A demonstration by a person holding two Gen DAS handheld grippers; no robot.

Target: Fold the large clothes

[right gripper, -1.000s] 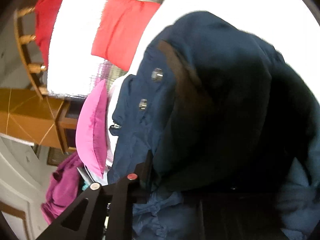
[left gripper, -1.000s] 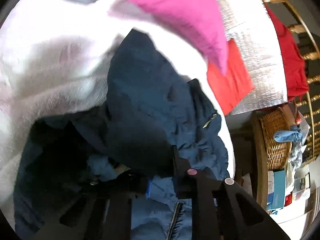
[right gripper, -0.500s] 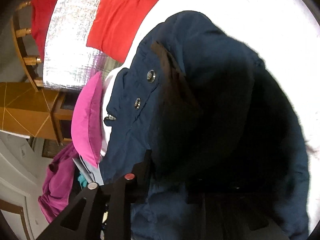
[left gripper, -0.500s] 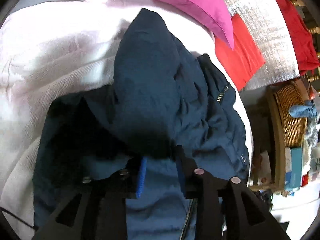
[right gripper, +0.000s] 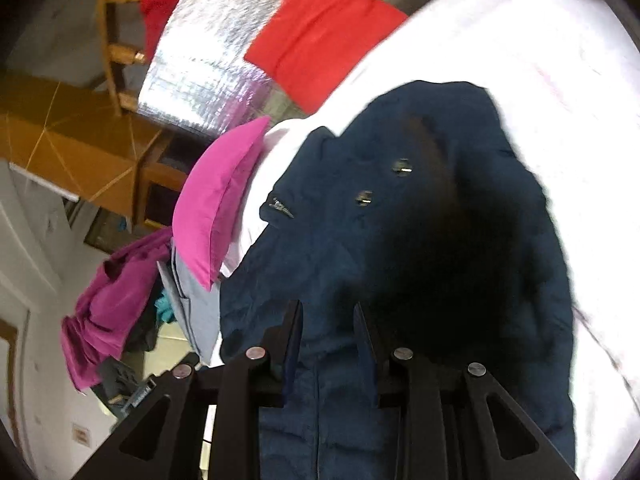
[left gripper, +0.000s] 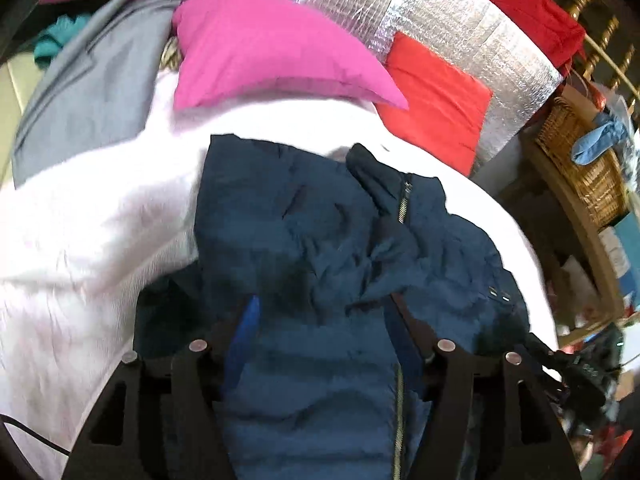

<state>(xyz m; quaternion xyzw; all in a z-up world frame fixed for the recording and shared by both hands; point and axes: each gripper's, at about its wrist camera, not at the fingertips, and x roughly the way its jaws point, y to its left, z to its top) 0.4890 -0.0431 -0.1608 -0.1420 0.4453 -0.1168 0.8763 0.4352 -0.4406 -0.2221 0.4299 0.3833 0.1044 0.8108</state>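
On the white bedcover (left gripper: 100,216), the crumpled navy padded jacket (left gripper: 320,248) lies under both claws, the left gripper (left gripper: 324,312) opening wide and the right gripper (right gripper: 326,316) slightly parted, neither gripping.

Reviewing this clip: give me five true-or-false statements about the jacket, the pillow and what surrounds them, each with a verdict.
1. The jacket is navy blue. True.
2. The jacket lies on a red sheet. False: it lies on a white cover.
3. The pink pillow touches no part of the jacket. True: white cover shows between them.
4. The left gripper is clamped on the jacket. False: its jaws are opening, standing apart over the fabric without pinching it.
5. The wicker basket sits on the bed beside the pillow. False: it stands off the bed, on a wooden shelf at the right edge of the left wrist view.
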